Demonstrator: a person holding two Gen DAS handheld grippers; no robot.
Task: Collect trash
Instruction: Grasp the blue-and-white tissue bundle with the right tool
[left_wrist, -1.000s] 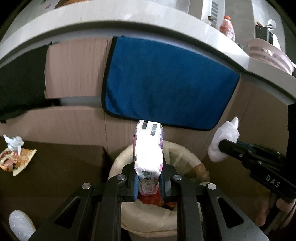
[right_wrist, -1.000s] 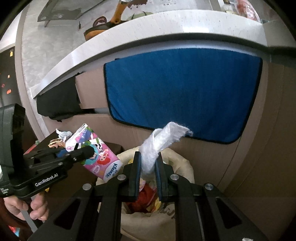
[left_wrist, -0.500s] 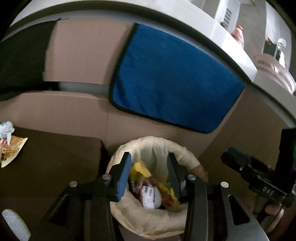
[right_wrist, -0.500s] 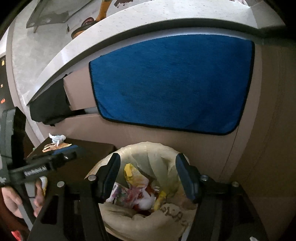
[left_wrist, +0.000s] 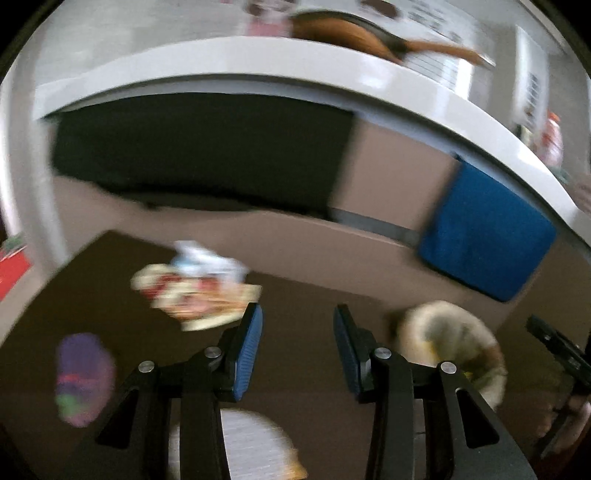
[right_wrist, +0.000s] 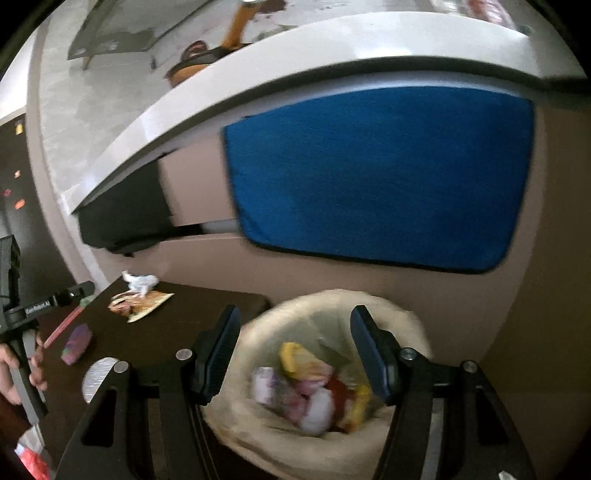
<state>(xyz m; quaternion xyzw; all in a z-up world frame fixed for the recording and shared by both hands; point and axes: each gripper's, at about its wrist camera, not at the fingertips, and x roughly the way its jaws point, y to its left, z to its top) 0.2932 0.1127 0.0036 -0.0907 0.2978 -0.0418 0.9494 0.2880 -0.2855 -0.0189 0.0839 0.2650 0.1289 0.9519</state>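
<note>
The left gripper (left_wrist: 297, 325) stands open with nothing between its pads, over a dark table (left_wrist: 110, 295). Its blurred view shows a snack wrapper (left_wrist: 195, 299) with a crumpled tissue (left_wrist: 207, 260) touching its far edge, a purple packet (left_wrist: 83, 376) nearer on the left, and a white piece (left_wrist: 251, 443) under the fingers.

The right gripper (right_wrist: 295, 332) is wide open and empty above the bin (right_wrist: 399, 314), which stands just beside the table. Only this view looks into the bin: yellow, pink and white trash (right_wrist: 310, 387) lies in its liner. It also shows a hand (right_wrist: 22, 369) on the left gripper's handle. A blue towel (right_wrist: 380, 177) hangs behind.
</note>
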